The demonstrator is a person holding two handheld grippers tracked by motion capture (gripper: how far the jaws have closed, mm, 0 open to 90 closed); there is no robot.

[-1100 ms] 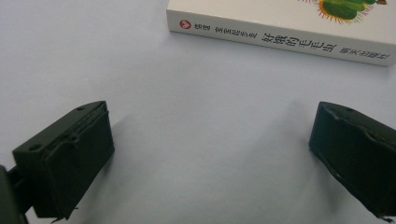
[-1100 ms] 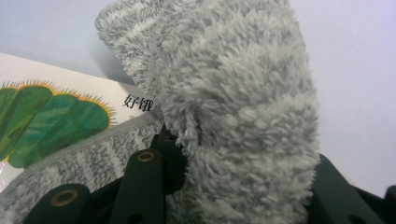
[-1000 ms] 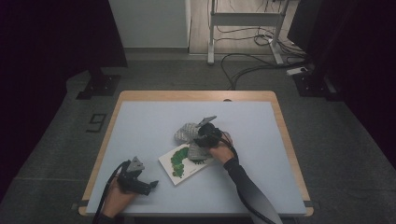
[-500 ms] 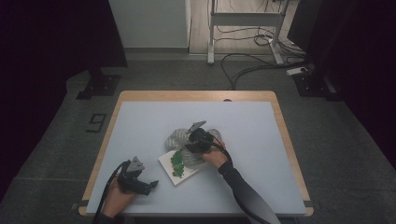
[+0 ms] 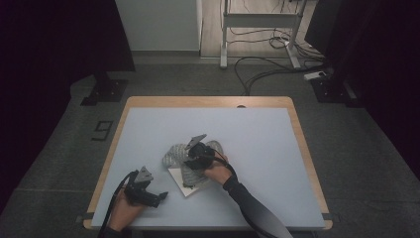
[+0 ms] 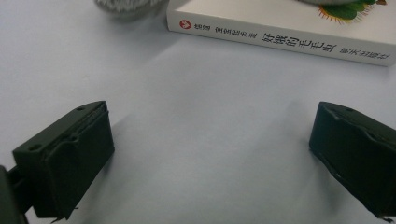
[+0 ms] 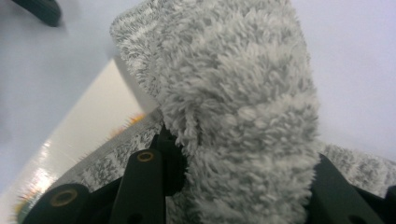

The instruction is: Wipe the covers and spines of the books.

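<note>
A white book [image 5: 187,187] with a green picture on its cover lies on the table [image 5: 257,139], its spine with printed characters [image 6: 280,35] facing my left gripper. A grey fluffy cloth [image 5: 174,153] is draped over the book, and my right gripper [image 5: 192,159] is shut on a thick fold of it [image 7: 233,102], with the book's glossy cover [image 7: 88,126] just beneath. My left gripper [image 5: 159,198] rests near the table's front left edge, its jaws wide open [image 6: 210,154] on bare table a short way from the book.
The table has a wooden rim [image 5: 302,148] around a pale blue-grey top. Dark floor surrounds it, with cables [image 5: 262,64] and a metal stand [image 5: 257,20] beyond the far edge. Free table surface lies to the right and at the back.
My right gripper has dragged the cloth leftward over the book, so the green picture is now mostly covered. The left gripper has stayed put.
</note>
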